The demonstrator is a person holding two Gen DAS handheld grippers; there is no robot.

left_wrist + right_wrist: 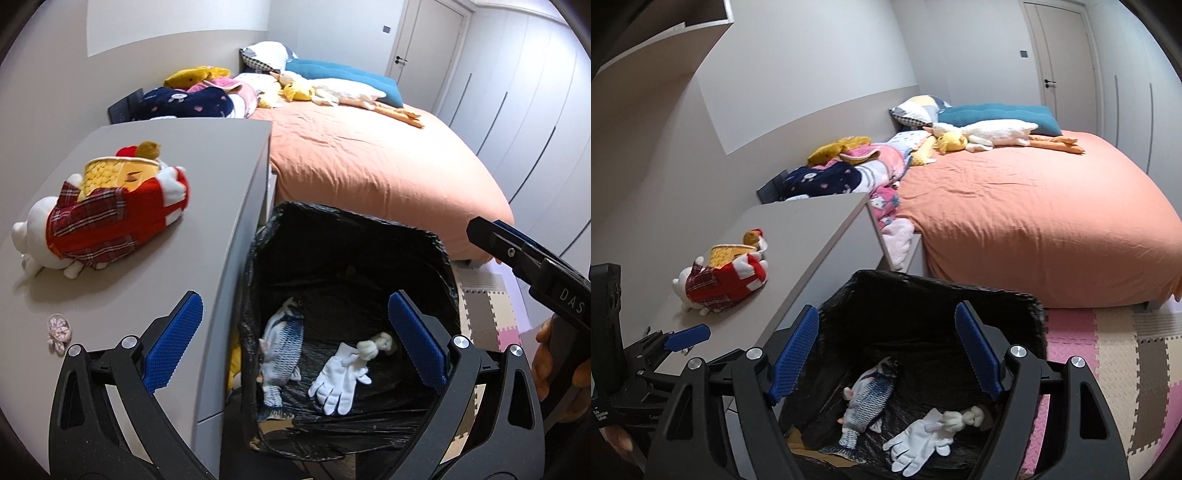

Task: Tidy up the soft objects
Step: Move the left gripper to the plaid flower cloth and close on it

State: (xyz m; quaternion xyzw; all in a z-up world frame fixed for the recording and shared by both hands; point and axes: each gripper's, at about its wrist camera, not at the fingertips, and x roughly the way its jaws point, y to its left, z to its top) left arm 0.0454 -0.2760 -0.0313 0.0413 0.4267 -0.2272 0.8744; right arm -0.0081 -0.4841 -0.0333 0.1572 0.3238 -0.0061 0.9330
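A bin lined with a black bag stands beside the grey cabinet. Inside lie a blue-grey plush fish, a white glove and a small cream knotted toy. My left gripper hangs open over the bin's left rim, holding nothing. Above the bin mouth, my right gripper is open and empty too. A white plush in a red plaid outfit lies on the cabinet top, with a yellow pouch against it.
A small pink fabric flower lies near the cabinet's front. The bed with an orange cover holds plush ducks, pillows and a pile of blankets. Foam floor mats lie to the right; wardrobe doors beyond.
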